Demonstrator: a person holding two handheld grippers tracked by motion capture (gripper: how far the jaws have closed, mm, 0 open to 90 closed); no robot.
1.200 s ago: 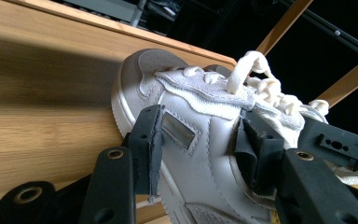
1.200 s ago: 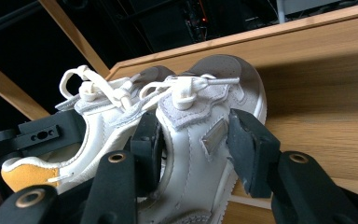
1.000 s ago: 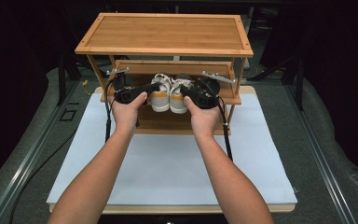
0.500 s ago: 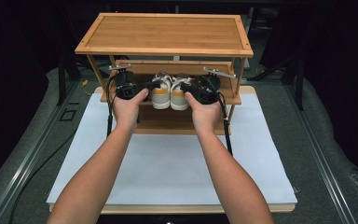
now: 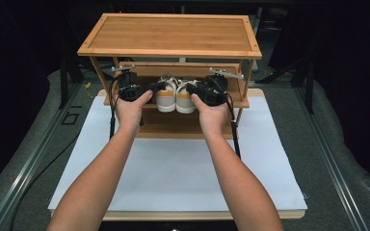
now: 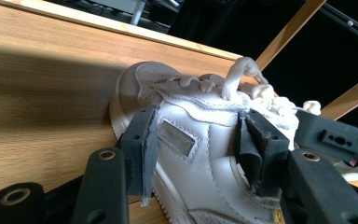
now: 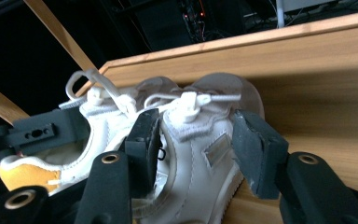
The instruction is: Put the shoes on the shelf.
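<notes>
Shoes sit side by side on the middle shelf (image 5: 241, 102) of a wooden rack (image 5: 173, 33) that stands on the white worktop (image 5: 173, 168). At the left, the left gripper (image 5: 150, 90) is held at the left shoe (image 5: 166, 96); its jaws have just been opening, and the white shoe lies between them, the pads close to its sides. At the right, the right gripper (image 5: 195, 90) is set around the right shoe (image 5: 185, 97); its jaws have just been opening too, and a gap is seen at one pad.

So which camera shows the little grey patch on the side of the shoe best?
The left gripper view: the grey patch sits close and sharp between the fingers. The right gripper view shows the other shoe's patch, dimmer. In the high view the shoes look too small.
</notes>
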